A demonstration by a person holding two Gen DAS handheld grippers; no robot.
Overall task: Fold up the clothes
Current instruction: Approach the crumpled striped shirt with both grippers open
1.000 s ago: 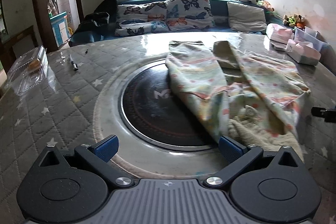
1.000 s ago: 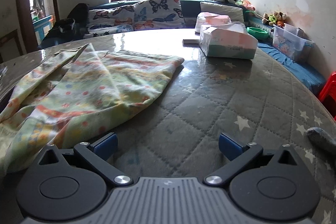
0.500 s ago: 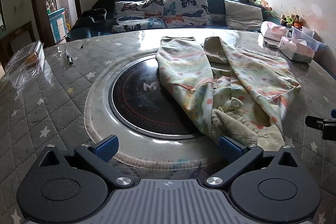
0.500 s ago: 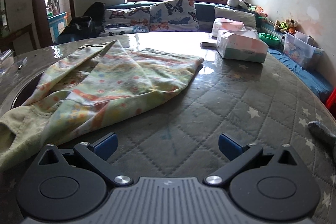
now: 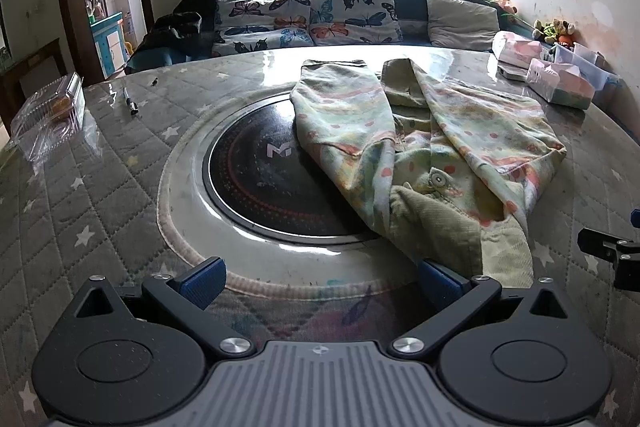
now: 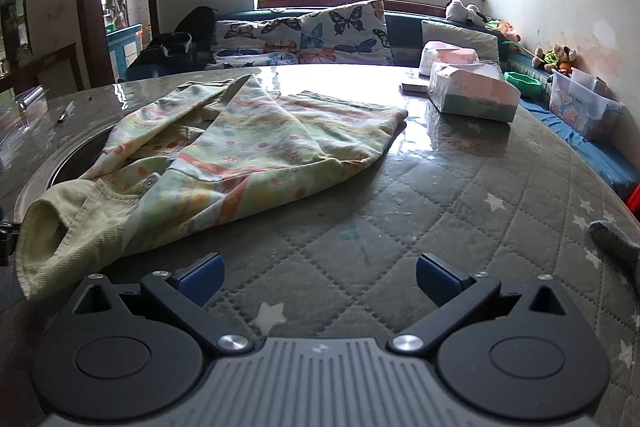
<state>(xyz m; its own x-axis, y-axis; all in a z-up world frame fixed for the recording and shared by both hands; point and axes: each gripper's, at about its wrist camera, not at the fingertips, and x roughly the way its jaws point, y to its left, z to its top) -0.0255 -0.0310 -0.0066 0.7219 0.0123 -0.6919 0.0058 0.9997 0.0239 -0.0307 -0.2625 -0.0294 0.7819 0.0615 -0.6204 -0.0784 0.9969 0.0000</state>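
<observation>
A pair of pale green patterned children's trousers [image 5: 424,147] lies crumpled on the round table, legs pointing to the far side, waistband nearest me. It also shows in the right wrist view [image 6: 240,155] at left centre. My left gripper [image 5: 320,283] is open and empty, above the table's near edge, its right finger close to the waistband. My right gripper [image 6: 318,279] is open and empty, over the quilted cover to the right of the trousers. Part of the right gripper [image 5: 612,251] shows at the right edge of the left wrist view.
A black round hotplate [image 5: 272,179] sits in the table [image 5: 100,187] centre, partly under the trousers. Tissue boxes [image 6: 472,95] stand at the far right. A clear plastic box [image 5: 48,115] and a pen [image 5: 130,101] lie far left. A sofa with cushions [image 5: 320,15] stands behind.
Both grippers have drawn back and risen a little from the trousers; more of the table and the waistband now shows. Both stay open. The trousers have not moved.
</observation>
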